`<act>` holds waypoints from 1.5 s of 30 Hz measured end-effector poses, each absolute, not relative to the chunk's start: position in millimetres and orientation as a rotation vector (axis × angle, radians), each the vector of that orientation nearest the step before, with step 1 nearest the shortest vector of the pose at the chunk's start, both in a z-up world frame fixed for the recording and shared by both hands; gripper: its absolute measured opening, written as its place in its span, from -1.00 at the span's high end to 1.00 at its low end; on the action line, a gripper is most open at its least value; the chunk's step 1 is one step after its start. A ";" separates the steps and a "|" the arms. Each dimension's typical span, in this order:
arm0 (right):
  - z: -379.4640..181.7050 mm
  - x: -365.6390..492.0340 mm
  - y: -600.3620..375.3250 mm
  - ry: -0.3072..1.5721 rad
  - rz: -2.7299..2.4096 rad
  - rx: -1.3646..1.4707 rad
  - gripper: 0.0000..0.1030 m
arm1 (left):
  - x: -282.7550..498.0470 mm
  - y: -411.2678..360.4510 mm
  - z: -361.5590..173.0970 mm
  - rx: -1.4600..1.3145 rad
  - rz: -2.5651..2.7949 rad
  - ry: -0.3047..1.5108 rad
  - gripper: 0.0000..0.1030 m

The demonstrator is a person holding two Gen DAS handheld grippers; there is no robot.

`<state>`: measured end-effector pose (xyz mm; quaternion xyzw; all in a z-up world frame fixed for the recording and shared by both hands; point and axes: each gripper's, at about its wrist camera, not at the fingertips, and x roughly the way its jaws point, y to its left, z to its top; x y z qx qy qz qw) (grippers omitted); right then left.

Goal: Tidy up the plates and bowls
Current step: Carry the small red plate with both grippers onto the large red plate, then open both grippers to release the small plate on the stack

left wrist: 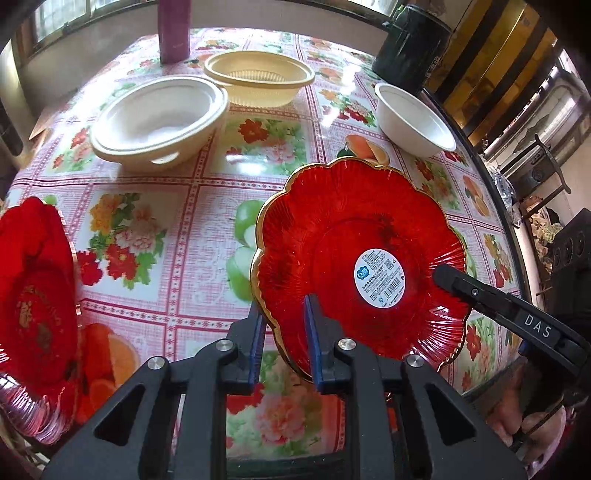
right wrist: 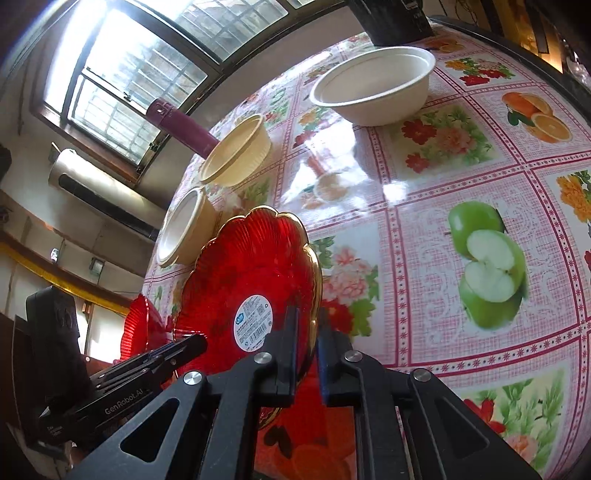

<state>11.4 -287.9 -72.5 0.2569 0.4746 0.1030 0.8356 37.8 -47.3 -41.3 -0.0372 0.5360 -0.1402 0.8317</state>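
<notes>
The red plate with the gold scalloped rim is lifted off the bench and tilted, with its underside and a round white label turned to both cameras. The left claw grips one side of its rim, one pad on each face. The right claw grips the opposite side of the rim in the same way, and in the left wrist view its finger lies across the plate near the right edge.

Open room: the middle of the bench under and beyond the plate is free, a wide stretch of flowered cloth between the plate and the bowls. The bench edge curves close on the right side in the left wrist view, with dark furniture behind it.

Containers: a second red plate stands at the left edge of the bench, on what looks like a stack of others. A wide cream bowl stands farther back, with a white liner or another bowl inside it. Just behind, touching or nearly so, is a yellow strainer bowl; nothing is visible in it. A white bowl stands apart on the right, also with nothing inside. A purple bottle stands upright at the far edge, and a dark pot at the far right corner
</notes>
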 end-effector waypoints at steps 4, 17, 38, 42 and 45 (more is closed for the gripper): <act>-45.2 9.5 -254.2 0.966 0.287 0.501 0.80 | 19.4 -13.0 -16.2 -0.094 -0.270 1.064 0.63; -30.5 33.3 -101.2 1.004 0.523 0.340 0.79 | -8.2 114.4 -7.3 -0.178 -0.027 0.994 0.61; -77.9 46.9 31.2 1.133 0.555 0.043 0.67 | 1.3 178.8 -58.9 -0.099 0.153 1.133 0.43; -72.4 47.2 34.1 1.098 0.530 -0.007 0.61 | 0.5 179.5 -57.8 -0.065 0.162 1.140 0.43; -62.7 46.0 29.7 1.059 0.521 -0.030 0.33 | -3.0 181.3 -50.5 -0.041 0.191 1.119 0.41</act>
